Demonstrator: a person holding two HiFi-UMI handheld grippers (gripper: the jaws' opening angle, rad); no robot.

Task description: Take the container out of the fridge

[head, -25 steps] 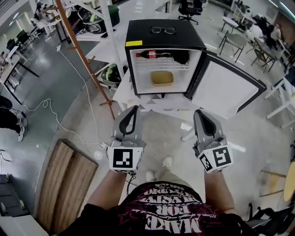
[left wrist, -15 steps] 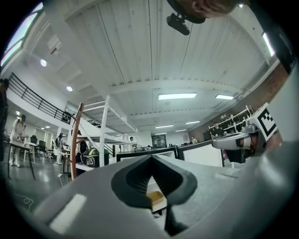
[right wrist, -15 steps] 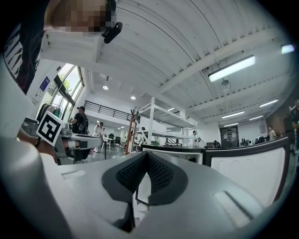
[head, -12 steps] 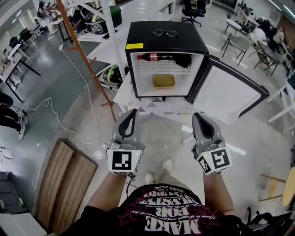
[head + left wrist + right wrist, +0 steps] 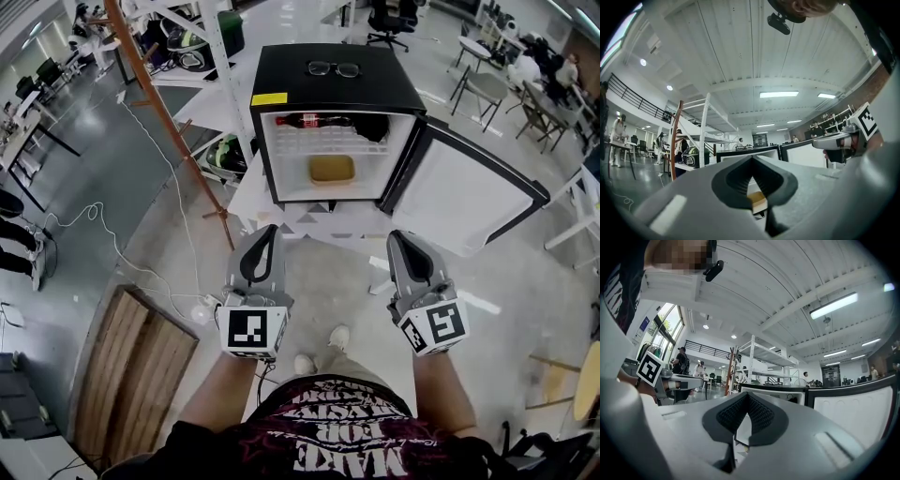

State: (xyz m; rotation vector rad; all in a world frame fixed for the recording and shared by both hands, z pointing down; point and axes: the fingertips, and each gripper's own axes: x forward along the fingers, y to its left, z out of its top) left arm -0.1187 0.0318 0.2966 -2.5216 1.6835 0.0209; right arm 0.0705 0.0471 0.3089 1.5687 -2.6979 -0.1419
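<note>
Before the fridge (image 5: 380,86), shirt (image 5: 244,441) print reads MAKE FOR.

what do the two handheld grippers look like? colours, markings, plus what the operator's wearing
They match: the left gripper and right gripper are light grey moulded shells with black ribbed pads. Each carries a white cube with black square markers. The operator wears a dark shirt with white lettering; forearms unsleeved.

One black mini fridge with a white interior (image 5: 375,86) stands open. Inside it are one tan rectangular container (image 5: 332,170), one red-labelled cola bottle (image 5: 307,120) and one dark bundle (image 5: 373,124). On its top lies one pair of black-framed glasses (image 5: 333,67), and at its front's upper left corner is one yellow sticker (image 5: 269,98). Two grey grippers show: the left gripper (image 5: 265,232) and the right gripper (image 5: 399,237).
</note>
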